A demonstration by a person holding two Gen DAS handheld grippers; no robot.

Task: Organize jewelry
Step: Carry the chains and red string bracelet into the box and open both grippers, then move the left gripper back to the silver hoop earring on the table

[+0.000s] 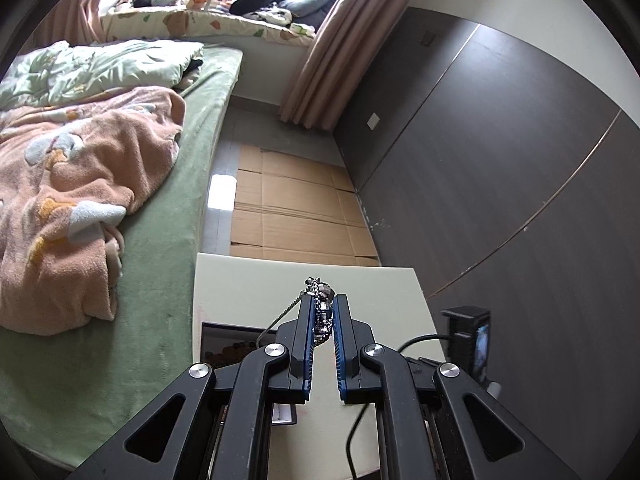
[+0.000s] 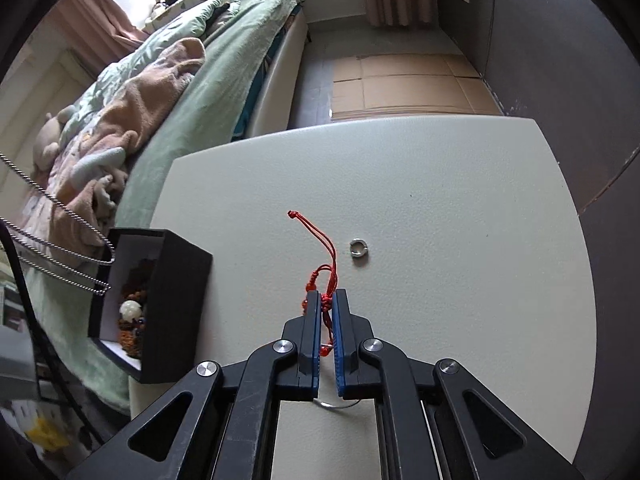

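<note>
At the far left lies the bed (image 2: pixel 224 92), with a peach blanket (image 1: pixel 80 184) heaped on its green cover. Next to it, at the counter's (image 2: pixel 440 184) left edge, stands the open black jewelry box (image 2: pixel 176 300), already holding beaded pieces and a pale round bead.

The left gripper (image 1: pixel 323 312) is clenched on a bunched silver chain necklace (image 1: pixel 322 308). In the right wrist view, its loose lengths hang across the left of the picture down to the box's open mouth, so the left hand appears to be the one nearer the box. From the left wrist view, the box shows only as a dark opening low and left of the fingers.

Further right, near the counter's middle, the right gripper (image 2: pixel 327 312) is clamped on a red cord bracelet (image 2: pixel 326 280). Its red beads sit between the pads and its knotted tail runs away from the fingers, roughly along their line. The box lies to this gripper's left, near but apart, with bare counter between.

Just right of the red tail rests a small silver ring (image 2: pixel 355 249), lying flat and untouched. A thin wire loop shows on the counter beneath the right gripper; what it is cannot be told.

The hanging chain at the box's opening looks likely to crowd a bracelet drop there.
</note>
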